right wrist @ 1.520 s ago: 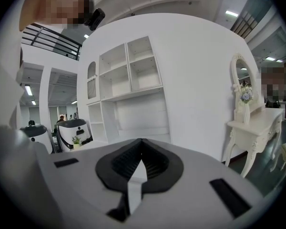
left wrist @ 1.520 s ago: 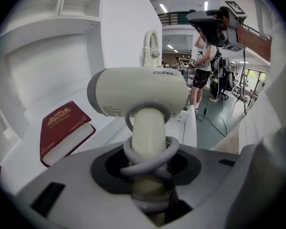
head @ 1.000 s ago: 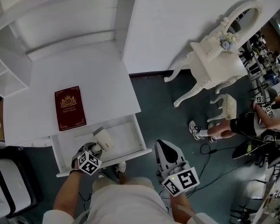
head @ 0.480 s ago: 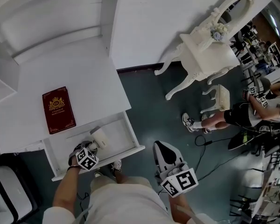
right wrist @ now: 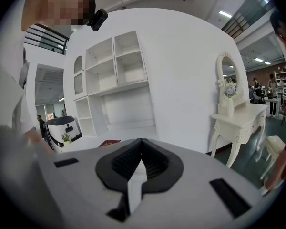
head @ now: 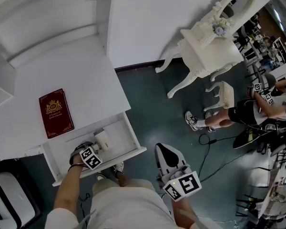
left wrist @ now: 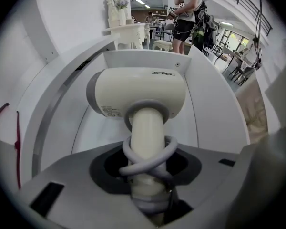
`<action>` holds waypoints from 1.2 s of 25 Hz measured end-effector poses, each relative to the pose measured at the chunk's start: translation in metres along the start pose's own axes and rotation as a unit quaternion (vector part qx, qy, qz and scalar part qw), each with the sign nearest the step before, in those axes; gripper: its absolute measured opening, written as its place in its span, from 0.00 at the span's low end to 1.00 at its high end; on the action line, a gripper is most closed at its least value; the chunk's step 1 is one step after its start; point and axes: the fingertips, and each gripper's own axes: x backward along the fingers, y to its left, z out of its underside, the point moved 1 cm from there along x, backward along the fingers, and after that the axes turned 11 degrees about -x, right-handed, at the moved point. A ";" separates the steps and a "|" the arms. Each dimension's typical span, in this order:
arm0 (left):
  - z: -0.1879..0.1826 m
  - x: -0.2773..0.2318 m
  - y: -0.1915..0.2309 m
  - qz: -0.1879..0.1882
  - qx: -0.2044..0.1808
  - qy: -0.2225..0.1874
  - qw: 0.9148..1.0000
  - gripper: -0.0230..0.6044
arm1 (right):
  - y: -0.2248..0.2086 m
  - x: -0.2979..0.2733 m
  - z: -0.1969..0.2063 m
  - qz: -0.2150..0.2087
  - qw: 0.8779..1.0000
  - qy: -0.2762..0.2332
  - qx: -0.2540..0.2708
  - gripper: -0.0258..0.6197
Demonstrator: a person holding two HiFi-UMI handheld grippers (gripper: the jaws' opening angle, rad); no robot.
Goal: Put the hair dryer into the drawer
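Placement is judged nearly done: the cream plastic hair dryer (left wrist: 138,93) is gripped at its handle by the fingers of the left gripper (left wrist: 148,171) inside the open white drawer (head: 122,137), only release remaining, while the fingers of the right gripper (right wrist: 139,165) are closed on nothing.

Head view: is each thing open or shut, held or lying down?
Drawer: pulled open.
Hair dryer: held by its handle, head inside the drawer; cannot tell whether it touches the bottom.
Cord: wound round the handle.
Left gripper: shut on the hair dryer.
Right gripper: shut, holding nothing.
Book: closed, lying flat on the tabletop.
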 end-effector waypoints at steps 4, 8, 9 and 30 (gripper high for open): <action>-0.003 -0.003 -0.001 0.014 -0.021 0.018 1.000 0.32 | -0.002 0.001 0.000 0.000 1.000 0.000 -0.003 0.05; -0.006 -0.009 -0.003 0.030 -0.031 0.030 0.999 0.32 | -0.003 0.001 0.001 0.001 1.000 0.001 -0.004 0.05; -0.005 -0.011 -0.004 0.034 -0.031 0.033 0.998 0.32 | -0.004 0.001 0.001 0.002 1.000 0.001 -0.004 0.05; -0.001 -0.019 -0.010 0.018 -0.021 0.056 0.998 0.34 | -0.013 0.009 0.003 0.002 1.000 0.000 -0.011 0.05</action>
